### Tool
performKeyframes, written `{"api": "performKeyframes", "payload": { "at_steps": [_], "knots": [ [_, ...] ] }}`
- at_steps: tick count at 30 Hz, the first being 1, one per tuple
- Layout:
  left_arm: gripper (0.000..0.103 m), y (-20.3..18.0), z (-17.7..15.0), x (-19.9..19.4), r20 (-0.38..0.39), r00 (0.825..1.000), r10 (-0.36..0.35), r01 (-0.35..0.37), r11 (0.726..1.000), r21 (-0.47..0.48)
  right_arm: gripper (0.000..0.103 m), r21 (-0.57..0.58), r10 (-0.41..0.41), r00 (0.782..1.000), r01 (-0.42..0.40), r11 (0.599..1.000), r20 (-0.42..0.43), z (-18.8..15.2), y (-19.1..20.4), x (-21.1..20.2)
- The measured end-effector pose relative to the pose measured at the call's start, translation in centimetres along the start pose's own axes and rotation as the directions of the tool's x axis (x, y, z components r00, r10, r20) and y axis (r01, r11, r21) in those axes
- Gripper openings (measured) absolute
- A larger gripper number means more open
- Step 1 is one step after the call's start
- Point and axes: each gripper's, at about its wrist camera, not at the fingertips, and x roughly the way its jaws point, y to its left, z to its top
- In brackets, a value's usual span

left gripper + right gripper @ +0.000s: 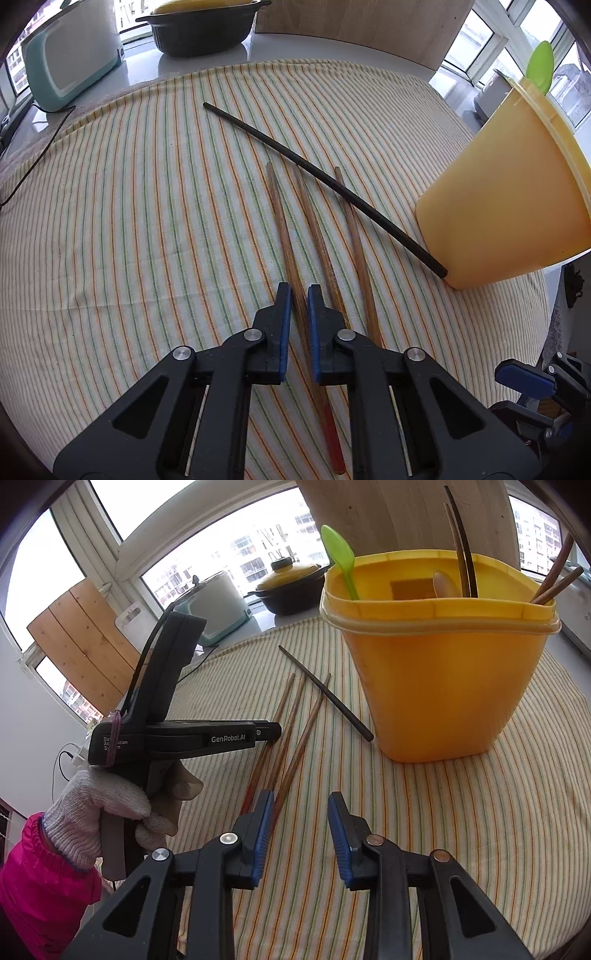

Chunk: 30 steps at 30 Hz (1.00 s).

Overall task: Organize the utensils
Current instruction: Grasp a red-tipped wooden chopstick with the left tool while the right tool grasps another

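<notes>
On the striped cloth [129, 221], left tool [299, 295] clamps a wooden chopstick [284, 236] pointing away; right tool [301, 805] gapes empty

Home kitchen: casserole pot [201, 31], rice cooker [218, 605], windows.

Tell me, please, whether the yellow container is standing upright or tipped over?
Upright. The yellow container stands on its base on the striped cloth, rim up, with a green spoon and chopsticks standing in it.

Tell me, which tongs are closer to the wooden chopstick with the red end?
Left. The left tongs are closed on the red-ended chopstick, one pad each side. The right tongs hang open just beside the chopstick bundle, holding nothing.
</notes>
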Motion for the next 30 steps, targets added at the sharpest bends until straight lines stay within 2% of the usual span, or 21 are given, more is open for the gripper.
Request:
{"api": "performKeyframes", "payload": {
  "at_steps": [11,14,17,20,24,30],
  "knots": [
    [0.005,4.3,-2.5,-1.9,0.036,0.999,-0.04,0.043,0.995,-0.094,0.026,-0.098,-0.003,0.997,-0.004,0.995,-0.072,2.6,3.4,3.8],
    [0.005,5.6,-3.3,-2.5,0.045,0.998,-0.054,0.059,0.991,-0.117,0.026,-0.132,-0.028,0.995,0.016,0.991,-0.095,3.7,4.2,4.9],
    [0.005,6.6,-4.1,-3.2,0.054,0.998,-0.031,0.038,0.99,-0.132,0.026,-0.164,-0.057,0.991,0.036,0.986,-0.124,4.8,5.0,6.3],
    [0.005,7.6,-4.8,-3.5,0.057,0.998,-0.038,0.046,0.987,-0.152,0.023,-0.183,-0.089,0.985,0.06,0.981,-0.151,5.9,5.5,7.7],
    [0.005,8.5,-5.3,-4.1,0.06,0.998,-0.017,0.027,0.986,-0.163,0.019,-0.208,-0.157,0.971,0.118,0.971,-0.181,7.4,5.9,10.0],
    [0.005,8.9,-5.3,-4.2,0.041,0.999,-0.027,0.033,0.986,-0.164,0.017,-0.177,-0.228,0.952,0.193,0.965,-0.202,9.0,4.5,12.5]
  ]
}}
